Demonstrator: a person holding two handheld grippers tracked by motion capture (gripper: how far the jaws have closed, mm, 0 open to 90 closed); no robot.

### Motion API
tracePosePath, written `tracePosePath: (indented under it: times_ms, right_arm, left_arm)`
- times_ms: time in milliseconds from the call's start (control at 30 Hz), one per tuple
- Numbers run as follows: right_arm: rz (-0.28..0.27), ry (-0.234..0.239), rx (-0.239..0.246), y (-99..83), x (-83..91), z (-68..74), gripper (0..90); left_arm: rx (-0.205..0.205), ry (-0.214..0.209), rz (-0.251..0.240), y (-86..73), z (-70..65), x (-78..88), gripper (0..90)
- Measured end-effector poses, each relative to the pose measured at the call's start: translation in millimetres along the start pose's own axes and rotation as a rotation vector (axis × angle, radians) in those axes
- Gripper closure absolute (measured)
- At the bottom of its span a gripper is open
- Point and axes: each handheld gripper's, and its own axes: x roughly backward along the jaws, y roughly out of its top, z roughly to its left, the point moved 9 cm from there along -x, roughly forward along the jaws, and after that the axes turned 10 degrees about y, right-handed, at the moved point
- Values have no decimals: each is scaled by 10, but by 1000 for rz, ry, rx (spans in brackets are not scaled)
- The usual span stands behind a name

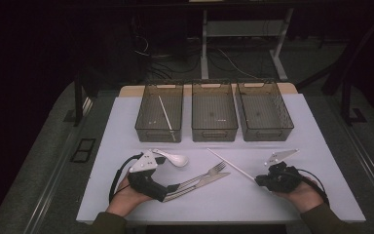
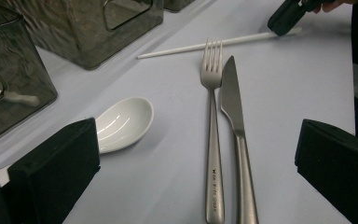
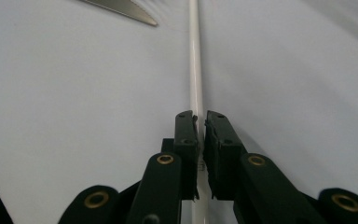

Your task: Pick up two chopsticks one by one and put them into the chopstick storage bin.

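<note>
Dim room, pale desk [image 1: 126,195]: your right gripper [image 3: 200,140] looks clamped on the light, slippery chopstick [image 3: 195,60] — hold mid-length; left gripper [image 2: 196,163] gapes empty

Lab or test room: dark space, staged white table [image 1: 126,204], cables on floor [image 1: 185,61] beyond, desk legs [image 1: 204,44] far.

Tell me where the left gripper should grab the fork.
Grip the fork mid-handle from above, jaws across its width. It lies flat, and the knife lies close alongside, so aim where a gap shows between them. The left gripper is already open over it.
</note>
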Motion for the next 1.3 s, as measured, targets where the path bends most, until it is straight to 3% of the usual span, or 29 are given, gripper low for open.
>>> tracePosePath:
  times_ms: [200,400,533,800,933,1300]
  right_arm:
    - [35,9,22,-63,20,-144,831]
    - [42,27,21,-60,7,-150,794]
    - [12,24,22,48,-12,-163,744]
    - [2,52,31,267,-177,-159,763]
    - [24,33,48,265,-244,-162,787]
    - [17,-8,60,253,-250,-155,839]
  left_arm:
    - [-2,-2,-3,2,-4,-4,0]
    - [-7,-2,0,-1,-3,-2,0]
    - [-4,-2,-1,2,-6,-4,0]
    - [0,-2,-3,2,-8,-11,0]
    - [0,-3,-4,4,-12,-7,0]
    - [8,-4,-8,5,5,-12,0]
